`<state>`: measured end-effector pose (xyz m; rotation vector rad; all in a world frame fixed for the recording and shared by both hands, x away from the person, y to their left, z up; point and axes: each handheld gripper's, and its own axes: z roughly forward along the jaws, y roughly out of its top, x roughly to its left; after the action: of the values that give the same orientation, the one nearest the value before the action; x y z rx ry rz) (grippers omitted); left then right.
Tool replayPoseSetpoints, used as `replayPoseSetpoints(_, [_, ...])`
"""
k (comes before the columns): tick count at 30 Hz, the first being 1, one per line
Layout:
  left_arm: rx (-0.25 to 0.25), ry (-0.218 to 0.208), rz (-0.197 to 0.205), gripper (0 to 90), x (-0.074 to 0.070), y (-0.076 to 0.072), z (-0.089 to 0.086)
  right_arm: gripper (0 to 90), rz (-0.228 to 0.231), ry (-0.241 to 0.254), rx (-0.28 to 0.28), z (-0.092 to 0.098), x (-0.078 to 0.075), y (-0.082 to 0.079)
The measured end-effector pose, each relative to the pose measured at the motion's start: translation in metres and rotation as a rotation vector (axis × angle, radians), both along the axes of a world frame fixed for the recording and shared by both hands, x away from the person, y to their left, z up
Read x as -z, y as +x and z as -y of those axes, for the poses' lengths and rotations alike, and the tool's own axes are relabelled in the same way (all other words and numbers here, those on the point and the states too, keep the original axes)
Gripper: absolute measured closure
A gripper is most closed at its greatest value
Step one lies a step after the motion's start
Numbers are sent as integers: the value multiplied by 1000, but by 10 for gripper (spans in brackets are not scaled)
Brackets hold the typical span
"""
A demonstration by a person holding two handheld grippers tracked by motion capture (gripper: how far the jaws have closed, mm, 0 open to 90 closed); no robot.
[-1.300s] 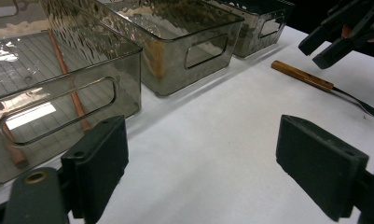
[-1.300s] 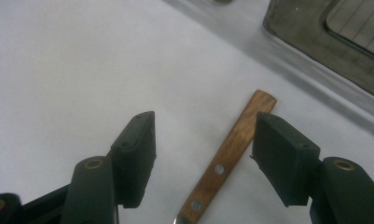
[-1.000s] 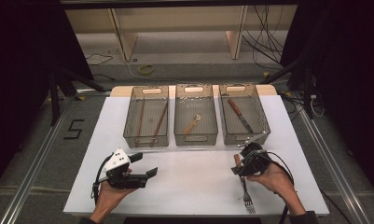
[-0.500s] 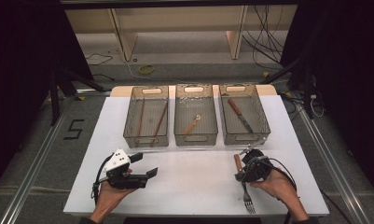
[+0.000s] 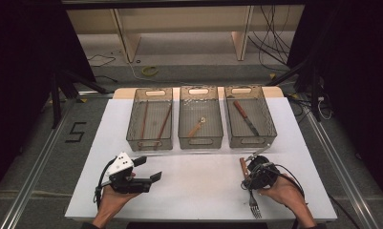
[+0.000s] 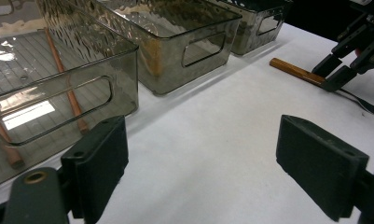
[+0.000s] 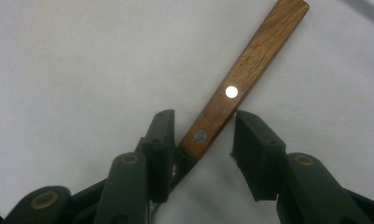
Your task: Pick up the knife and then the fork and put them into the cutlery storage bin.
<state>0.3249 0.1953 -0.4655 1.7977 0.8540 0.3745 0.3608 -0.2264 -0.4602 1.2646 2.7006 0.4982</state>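
The fork [image 7: 231,95] was not yet picked up from the desk [image 5: 198,186]. The right tongs [image 7: 203,151] had just been closing around its wooden handle, one pad touching. The left tongs [image 6: 198,163] were held open and empty.

- The high view looks forward and down on the white table [image 5: 198,186], well above the three bins.
- The left gripper view sits low, facing the bins' [image 6: 189,42] fronts.
- The right gripper view looks down close on the fork [image 7: 240,88], which the other views also share.
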Motion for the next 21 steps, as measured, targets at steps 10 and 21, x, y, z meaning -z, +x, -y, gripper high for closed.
replayPoseSetpoints(10, [0,0,-2,161,0,0,0,652,-2,-16,-8,-1,0,0])
replayPoseSetpoints(21, [2,6,-1,160,0,0,1,715,-11,-1,12,3,0,2])
